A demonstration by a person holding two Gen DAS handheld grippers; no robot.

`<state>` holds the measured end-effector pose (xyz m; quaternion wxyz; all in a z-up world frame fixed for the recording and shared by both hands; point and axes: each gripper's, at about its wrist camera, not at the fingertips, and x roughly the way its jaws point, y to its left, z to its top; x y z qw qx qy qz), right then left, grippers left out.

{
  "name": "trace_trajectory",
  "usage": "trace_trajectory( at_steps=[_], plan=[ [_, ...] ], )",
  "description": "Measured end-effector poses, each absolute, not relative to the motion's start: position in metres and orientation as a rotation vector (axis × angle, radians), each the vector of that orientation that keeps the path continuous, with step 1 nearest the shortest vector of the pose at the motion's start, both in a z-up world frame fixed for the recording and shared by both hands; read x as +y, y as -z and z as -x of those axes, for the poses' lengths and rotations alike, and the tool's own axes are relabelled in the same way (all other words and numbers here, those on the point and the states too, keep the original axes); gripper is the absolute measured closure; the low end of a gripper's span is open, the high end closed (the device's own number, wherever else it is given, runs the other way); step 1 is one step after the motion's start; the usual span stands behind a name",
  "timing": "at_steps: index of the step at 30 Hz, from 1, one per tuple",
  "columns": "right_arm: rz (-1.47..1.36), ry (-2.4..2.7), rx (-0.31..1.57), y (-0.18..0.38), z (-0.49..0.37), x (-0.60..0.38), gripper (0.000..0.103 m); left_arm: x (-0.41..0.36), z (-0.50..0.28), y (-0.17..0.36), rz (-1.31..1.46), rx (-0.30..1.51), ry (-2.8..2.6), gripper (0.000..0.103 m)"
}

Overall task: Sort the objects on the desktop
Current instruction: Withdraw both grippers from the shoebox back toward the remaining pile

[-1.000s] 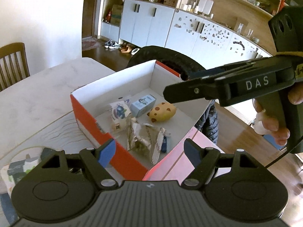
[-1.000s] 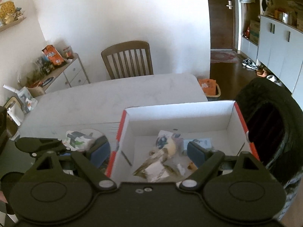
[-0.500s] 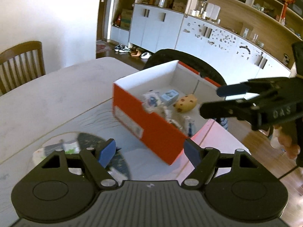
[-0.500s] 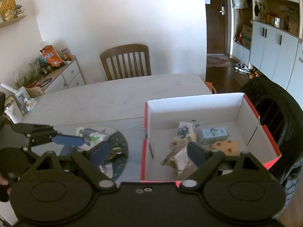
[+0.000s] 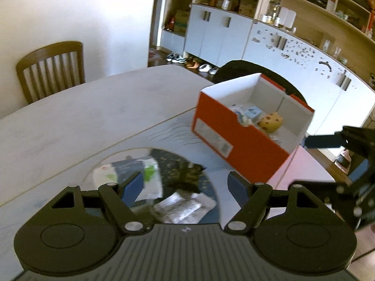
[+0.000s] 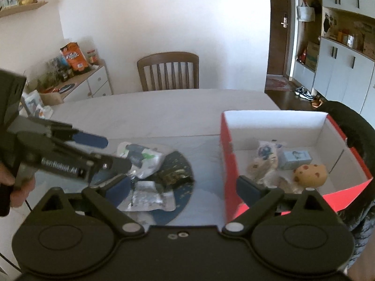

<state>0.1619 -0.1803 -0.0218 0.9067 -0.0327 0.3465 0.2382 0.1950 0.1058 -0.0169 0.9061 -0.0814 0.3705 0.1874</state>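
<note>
Several packets lie on a dark round mat (image 6: 186, 164): a white-green packet (image 6: 140, 157), a dark packet (image 6: 173, 175) and a silver packet (image 6: 150, 199). My left gripper (image 5: 185, 185) hovers open over them, above the white-green packet (image 5: 140, 175) and the silver packet (image 5: 185, 206), holding nothing. My right gripper (image 6: 184, 187) hangs above the mat's near edge. Its jaws are opening, and nothing is gripped between them. The red box (image 6: 274, 114) at the right holds a yellow spotted toy (image 6: 310, 173), a small blue carton (image 6: 296, 157) and several wrappers.
The box (image 5: 234, 140) stands partly on a pink sheet (image 5: 302, 164) near the table's right edge. A black chair back (image 6: 351, 121) rises behind it. A wooden chair (image 6: 167, 70) stands at the far side of the pale table (image 6: 152, 110). A hand holds the left gripper's handle (image 6: 21, 187).
Both grippers have swung left, away from the box and over the mat with the packets. The box now sits to the right in both views. The right jaws stand slightly wider.
</note>
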Motion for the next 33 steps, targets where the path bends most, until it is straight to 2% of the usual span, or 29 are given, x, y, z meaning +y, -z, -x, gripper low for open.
trace_trajectory(
  at_steps=[2, 4, 7, 11, 22, 33],
  plan=[
    [0.072, -0.485, 0.715, 0.026, -0.16, -0.173, 0.005, 0.113, -0.191, 0.019, 0.178, 0.766, -0.4, 0.023],
    [0.072, -0.481, 0.716, 0.031, -0.16, -0.167, 0.005, 0.119, -0.187, 0.021, 0.18, 0.762, -0.417, 0.017],
    [0.075, -0.471, 0.724, 0.037, -0.16, -0.16, 0.005, 0.126, -0.184, 0.025, 0.188, 0.765, -0.425, 0.016],
    [0.083, -0.454, 0.732, 0.046, -0.165, -0.151, 0.005, 0.137, -0.183, 0.032, 0.201, 0.771, -0.442, 0.004],
    [0.155, -0.453, 0.727, 0.071, -0.19, -0.126, 0.007, 0.174, -0.188, 0.058, 0.203, 0.8, -0.515, 0.001],
    [0.16, -0.464, 0.792, 0.103, -0.228, -0.109, 0.017, 0.211, -0.201, 0.085, 0.244, 0.868, -0.514, 0.001]
  ],
)
